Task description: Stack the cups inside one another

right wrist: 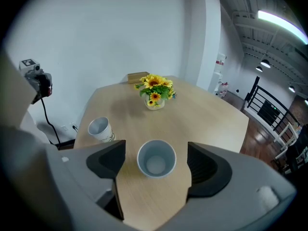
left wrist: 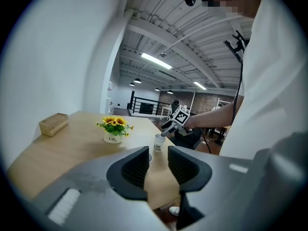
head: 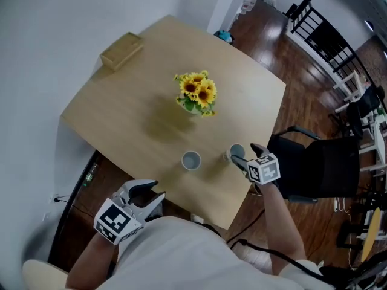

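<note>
- The task, as I judge it, has barely begun: both cups stand apart on the table [head: 121, 119], mouths up, neither inside the other.
- My right gripper [head: 243, 156] is at the right cup [right wrist: 156, 158], which stands on my side of the sunflower pot [head: 197, 95] and off to its right, near the table's edge.
- The right fingers are spread, one on each side of that cup. I see bare table between each pad and the cup wall, so nothing is pinched yet.
- The left cup [head: 191, 161] waits on my side of the sunflower pot, almost straight in front of it and just beside the right cup. It is empty and open to receive.
- My left gripper [left wrist: 158, 165] hangs back, much farther from the sunflower pot than either cup, off the table's edge by my body. Its fingers stand a narrow gap apart with nothing between them.
- Left to do, by my reckoning: close on the right cup, lift it, carry it over the left cup and lower it in.
</note>
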The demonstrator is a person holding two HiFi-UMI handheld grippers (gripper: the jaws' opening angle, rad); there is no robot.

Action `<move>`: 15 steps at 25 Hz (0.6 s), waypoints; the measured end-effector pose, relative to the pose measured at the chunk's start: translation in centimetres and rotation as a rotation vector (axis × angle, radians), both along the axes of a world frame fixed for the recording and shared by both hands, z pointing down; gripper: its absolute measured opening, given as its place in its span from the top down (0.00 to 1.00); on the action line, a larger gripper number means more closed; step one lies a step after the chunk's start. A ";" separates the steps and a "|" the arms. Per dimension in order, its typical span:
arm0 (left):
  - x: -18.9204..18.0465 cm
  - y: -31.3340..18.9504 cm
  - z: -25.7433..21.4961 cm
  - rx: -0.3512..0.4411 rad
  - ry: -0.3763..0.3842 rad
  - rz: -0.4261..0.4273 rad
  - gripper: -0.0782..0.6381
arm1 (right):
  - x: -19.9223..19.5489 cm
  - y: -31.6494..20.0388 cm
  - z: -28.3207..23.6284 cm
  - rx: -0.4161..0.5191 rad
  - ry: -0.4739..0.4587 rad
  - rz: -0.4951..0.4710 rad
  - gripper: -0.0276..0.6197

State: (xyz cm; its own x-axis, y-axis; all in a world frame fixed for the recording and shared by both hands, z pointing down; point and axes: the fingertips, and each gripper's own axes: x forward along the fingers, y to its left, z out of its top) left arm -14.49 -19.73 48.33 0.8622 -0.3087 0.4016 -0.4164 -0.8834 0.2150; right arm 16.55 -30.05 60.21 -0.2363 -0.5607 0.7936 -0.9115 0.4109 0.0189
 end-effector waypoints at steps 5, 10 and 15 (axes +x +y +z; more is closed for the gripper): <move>-0.4 -0.4 -0.1 0.028 -0.008 0.027 0.70 | -0.2 1.1 -1.9 0.037 0.008 0.021 0.34; -0.4 -0.6 -0.5 0.050 -0.001 0.069 0.69 | -0.8 2.9 -4.4 0.082 0.011 0.049 0.34; -0.2 -0.2 -0.8 0.069 -0.002 0.137 0.70 | -4.0 5.1 -6.1 0.104 0.005 0.026 0.34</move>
